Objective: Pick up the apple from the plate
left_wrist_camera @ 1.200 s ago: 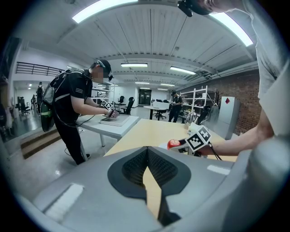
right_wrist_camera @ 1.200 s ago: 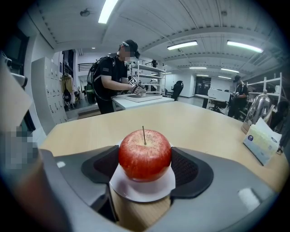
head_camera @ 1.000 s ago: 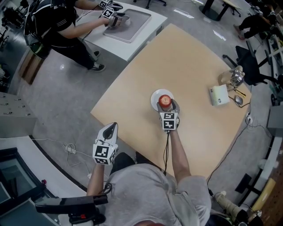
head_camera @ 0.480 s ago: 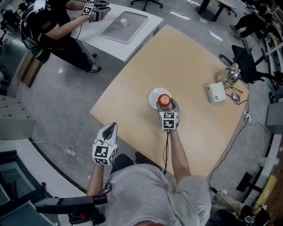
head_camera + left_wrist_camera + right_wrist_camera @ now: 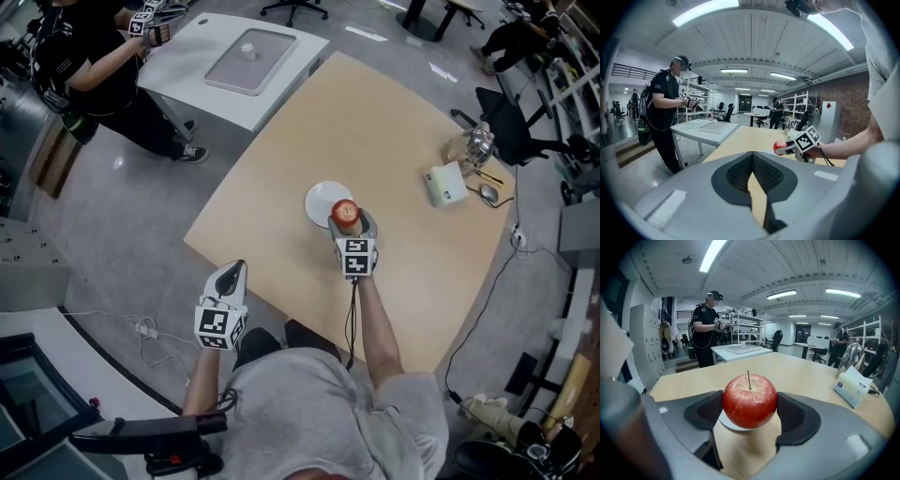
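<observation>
A red apple [image 5: 346, 212] [image 5: 750, 400] with a thin stem sits between the pads of my right gripper [image 5: 347, 218] [image 5: 750, 411], which is shut on it. It hangs just above the near right rim of the white plate [image 5: 322, 201] [image 5: 732, 424] on the tan table [image 5: 403, 122]. My left gripper [image 5: 233, 273] [image 5: 752, 174] is shut and empty, off the table's near left edge over the floor. In the left gripper view the apple [image 5: 778, 147] shows in the right gripper [image 5: 786, 149], off to the right.
A tissue box [image 5: 443, 185], a glass jug [image 5: 467, 146] and a mouse [image 5: 487, 193] lie at the table's far right. Beyond the table stands a white table with a grey tray [image 5: 246, 49] and a person in black [image 5: 80, 66].
The right gripper has risen with the apple, which now hangs over the plate's near rim, and more of the plate shows. The person at the back has drawn their grippers away from the tray.
</observation>
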`<state>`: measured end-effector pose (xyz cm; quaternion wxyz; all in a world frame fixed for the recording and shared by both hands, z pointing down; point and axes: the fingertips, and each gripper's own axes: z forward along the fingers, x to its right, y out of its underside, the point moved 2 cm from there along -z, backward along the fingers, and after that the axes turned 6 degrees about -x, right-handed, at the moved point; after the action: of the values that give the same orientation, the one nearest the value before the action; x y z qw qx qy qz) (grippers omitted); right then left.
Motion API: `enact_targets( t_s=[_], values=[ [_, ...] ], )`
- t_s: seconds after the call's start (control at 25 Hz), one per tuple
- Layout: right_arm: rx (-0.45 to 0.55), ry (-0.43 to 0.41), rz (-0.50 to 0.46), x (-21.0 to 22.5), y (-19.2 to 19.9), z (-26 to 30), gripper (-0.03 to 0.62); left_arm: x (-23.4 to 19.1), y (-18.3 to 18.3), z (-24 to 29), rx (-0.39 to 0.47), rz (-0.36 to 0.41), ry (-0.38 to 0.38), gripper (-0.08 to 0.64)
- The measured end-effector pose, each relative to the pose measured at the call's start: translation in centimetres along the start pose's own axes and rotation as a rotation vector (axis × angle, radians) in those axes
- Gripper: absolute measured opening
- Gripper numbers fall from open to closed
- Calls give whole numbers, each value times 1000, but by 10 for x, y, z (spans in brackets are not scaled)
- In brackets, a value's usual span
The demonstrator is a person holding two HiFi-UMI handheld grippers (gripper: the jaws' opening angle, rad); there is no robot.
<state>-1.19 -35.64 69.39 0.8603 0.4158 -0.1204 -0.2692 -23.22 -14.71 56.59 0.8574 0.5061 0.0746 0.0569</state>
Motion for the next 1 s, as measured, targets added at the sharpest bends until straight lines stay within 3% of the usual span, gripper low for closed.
enact_targets(
  t_s=[1.0],
  values=[
    [23, 137, 96, 30, 50, -96, 365, 50, 0, -13, 32, 66, 132, 20]
  ],
)
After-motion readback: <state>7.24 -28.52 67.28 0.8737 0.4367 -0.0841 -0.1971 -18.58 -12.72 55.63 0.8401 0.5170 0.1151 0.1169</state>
